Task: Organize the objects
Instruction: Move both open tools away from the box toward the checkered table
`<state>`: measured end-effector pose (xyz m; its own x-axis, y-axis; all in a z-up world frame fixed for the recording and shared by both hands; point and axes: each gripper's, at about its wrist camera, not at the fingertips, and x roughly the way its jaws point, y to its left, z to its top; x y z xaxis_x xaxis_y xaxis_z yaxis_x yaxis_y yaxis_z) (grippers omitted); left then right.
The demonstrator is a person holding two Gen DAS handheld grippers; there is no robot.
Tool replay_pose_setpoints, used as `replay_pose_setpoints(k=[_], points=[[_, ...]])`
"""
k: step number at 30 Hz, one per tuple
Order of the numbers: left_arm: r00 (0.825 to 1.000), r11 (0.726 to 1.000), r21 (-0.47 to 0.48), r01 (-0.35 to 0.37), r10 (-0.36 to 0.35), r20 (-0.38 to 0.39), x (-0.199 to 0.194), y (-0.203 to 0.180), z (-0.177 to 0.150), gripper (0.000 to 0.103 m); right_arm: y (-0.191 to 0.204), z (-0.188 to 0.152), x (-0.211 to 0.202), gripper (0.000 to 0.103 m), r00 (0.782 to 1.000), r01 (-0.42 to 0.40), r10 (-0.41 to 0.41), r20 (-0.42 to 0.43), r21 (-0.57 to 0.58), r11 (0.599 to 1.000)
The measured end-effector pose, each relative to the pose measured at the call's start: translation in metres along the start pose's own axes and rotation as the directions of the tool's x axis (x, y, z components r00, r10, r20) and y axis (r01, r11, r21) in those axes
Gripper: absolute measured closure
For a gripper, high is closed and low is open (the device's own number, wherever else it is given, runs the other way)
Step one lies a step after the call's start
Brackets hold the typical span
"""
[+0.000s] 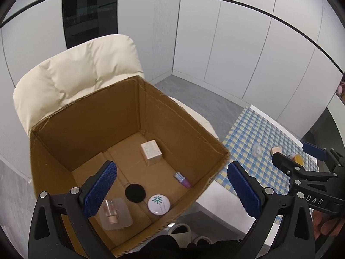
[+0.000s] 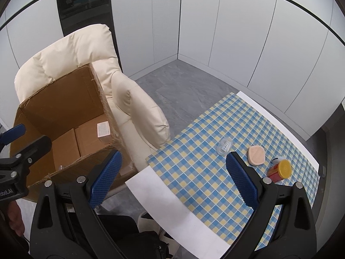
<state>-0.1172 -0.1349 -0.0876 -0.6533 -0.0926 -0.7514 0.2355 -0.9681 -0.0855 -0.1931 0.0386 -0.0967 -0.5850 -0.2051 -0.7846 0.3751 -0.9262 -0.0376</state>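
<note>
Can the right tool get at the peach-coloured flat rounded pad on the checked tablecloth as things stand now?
Probably yes. The right tool is open and empty above the blue-and-yellow checked tablecloth. The peach-coloured flat rounded pad lies flat with nothing over it; only the small clear plastic case and the yellow-lidded red jar lie beside it, apart.

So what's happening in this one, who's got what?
A person holds a hand-held gripper in each hand, both open and empty. The left hand-held gripper hovers over the cardboard box on the cream armchair; inside lie a small carton, a white round tin, a black disc, a purple tube and a clear packet. The right hand-held gripper faces the checkered cloth, where a yellow-lidded jar, a pink compact and a clear case remain.
</note>
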Motion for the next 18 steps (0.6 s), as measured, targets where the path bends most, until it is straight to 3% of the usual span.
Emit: replay_pose_setpoints(k=[18], points=[[1.000, 0.999, 0.043, 0.024, -0.025, 0.015, 0.005, -0.040, 0.002, 0.001, -0.046, -0.014, -0.009, 0.004, 0.999, 0.046, -0.046, -0.004, 0.060, 0.997]])
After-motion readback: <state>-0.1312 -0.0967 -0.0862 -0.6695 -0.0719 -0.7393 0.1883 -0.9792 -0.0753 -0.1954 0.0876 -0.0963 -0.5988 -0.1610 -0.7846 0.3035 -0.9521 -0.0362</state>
